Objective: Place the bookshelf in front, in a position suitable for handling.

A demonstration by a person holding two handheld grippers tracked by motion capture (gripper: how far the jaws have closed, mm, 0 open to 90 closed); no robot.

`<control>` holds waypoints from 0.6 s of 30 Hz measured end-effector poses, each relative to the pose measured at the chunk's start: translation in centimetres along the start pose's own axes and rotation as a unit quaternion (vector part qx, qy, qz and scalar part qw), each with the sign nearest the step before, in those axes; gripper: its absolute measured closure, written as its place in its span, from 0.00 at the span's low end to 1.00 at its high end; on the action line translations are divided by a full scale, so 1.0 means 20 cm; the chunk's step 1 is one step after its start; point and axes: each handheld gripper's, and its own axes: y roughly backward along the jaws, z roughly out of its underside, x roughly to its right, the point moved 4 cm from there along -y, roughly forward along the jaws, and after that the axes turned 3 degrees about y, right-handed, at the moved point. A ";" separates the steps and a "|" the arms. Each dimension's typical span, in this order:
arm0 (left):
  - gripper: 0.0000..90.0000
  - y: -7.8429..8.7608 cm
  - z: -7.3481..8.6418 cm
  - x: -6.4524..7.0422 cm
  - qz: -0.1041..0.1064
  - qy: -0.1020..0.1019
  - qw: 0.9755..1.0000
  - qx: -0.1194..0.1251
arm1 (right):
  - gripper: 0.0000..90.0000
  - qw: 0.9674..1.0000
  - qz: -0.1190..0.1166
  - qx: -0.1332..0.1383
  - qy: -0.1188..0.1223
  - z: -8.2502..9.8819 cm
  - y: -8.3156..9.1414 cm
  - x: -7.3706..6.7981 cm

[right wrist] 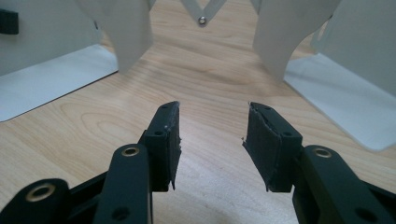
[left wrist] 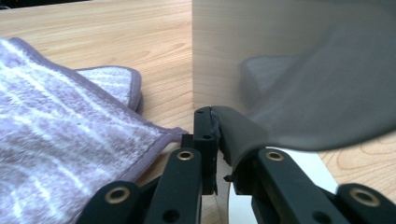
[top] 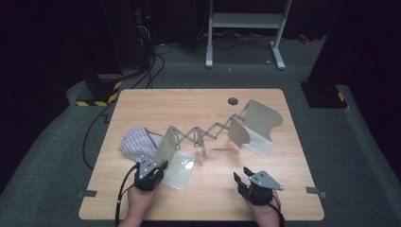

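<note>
High view: an expanding metal bookend rack [top: 208,135] stands in the middle of the wooden table [top: 151,101], with a zigzag bar joining its two ends.
Left end plate: this upright metal plate [top: 166,144] is at the near left of the rack, and its flat foot [top: 182,171] lies on the table toward the person.
Left gripper: the left gripper [top: 152,170] is right at the near edge of that plate, touching it.
Left gripper view: the two black jaws are squeezed together on the thin edge of the left end plate [left wrist: 289,70], so the plate is pinched between them.
Right end plate: the other upright plate [top: 257,124] stands at the far right of the rack, well apart from both grippers.
Right gripper: the right gripper [top: 247,177] sits low by the near right edge of the table, apart from the rack.
Right gripper view: its jaws [right wrist: 212,140] stand partly open with bare table between them, and they hold nothing.
Cloth: a purple and white striped cloth [top: 137,142] lies on the table just left of the left end plate, near the left gripper.
Hands: a hand [top: 139,198] holds the left gripper from the bottom edge, and another hand [top: 265,210] holds the right one.
</note>
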 end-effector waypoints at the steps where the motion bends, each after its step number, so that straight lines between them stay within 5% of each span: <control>1: 0.94 0.01 0.00 -0.01 -0.001 0.002 1.000 0.001 | 0.61 1.000 0.001 0.000 -0.001 0.00 0.00 0.00; 6: 0.98 0.02 0.01 -0.03 -0.007 0.008 1.000 0.004 | 0.61 1.000 0.021 0.006 -0.004 -0.01 0.02 0.06; 12: 0.98 0.02 0.01 -0.03 -0.011 0.005 1.000 0.004 | 0.63 0.998 0.061 0.006 -0.030 0.01 0.06 0.21; 18: 0.80 0.03 0.02 0.01 -0.005 -0.010 1.000 0.003 | 0.61 0.994 0.102 0.014 -0.042 0.00 0.10 0.36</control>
